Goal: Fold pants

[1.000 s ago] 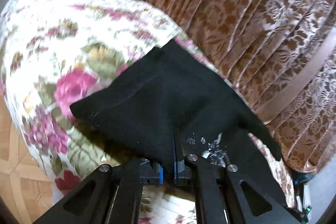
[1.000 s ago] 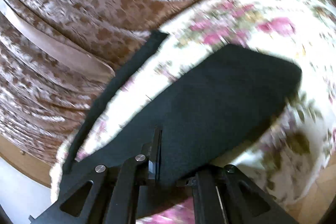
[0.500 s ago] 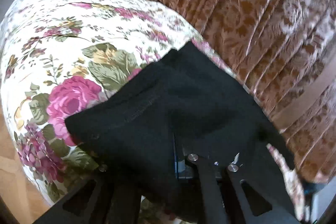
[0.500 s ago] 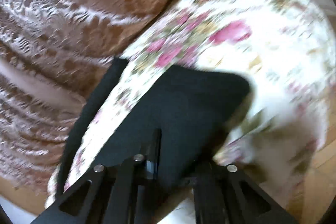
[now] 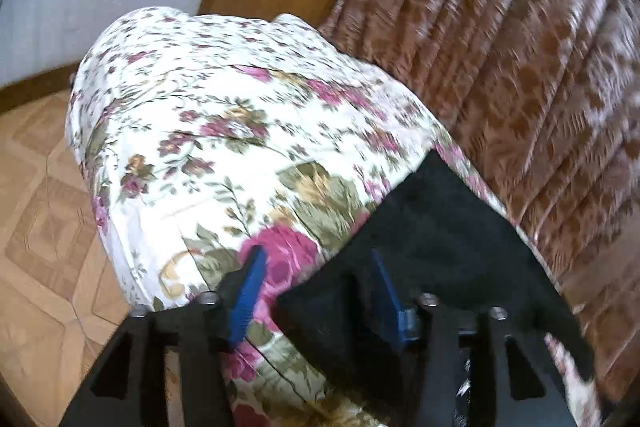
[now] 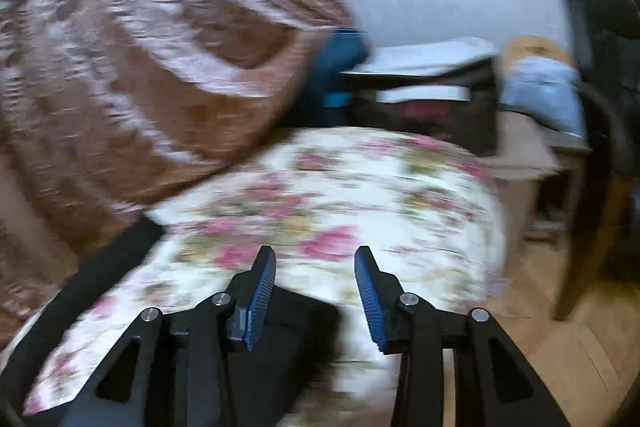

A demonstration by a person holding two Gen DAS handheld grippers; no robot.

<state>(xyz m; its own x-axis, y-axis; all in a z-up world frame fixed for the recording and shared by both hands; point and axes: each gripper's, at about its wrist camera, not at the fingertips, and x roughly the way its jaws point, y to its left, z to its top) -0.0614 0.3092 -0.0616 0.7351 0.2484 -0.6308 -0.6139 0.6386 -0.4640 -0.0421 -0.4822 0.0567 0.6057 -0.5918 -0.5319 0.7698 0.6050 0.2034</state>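
fingers (image 5: 252,291) of both grippers spread apart above black pants (image 5: 432,247).

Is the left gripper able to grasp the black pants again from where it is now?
Probably yes. The left gripper is open, and the black pants lie on the floral cover right at its fingers, with nothing between.

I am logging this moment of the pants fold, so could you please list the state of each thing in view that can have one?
left gripper: open, holding nothing.
right gripper: open, holding nothing.
black pants: released, lying on the floral cover, partly beneath both grippers.
floral cover: spread over the cushion, mostly bare.
brown patterned curtain: hanging in pleats behind.
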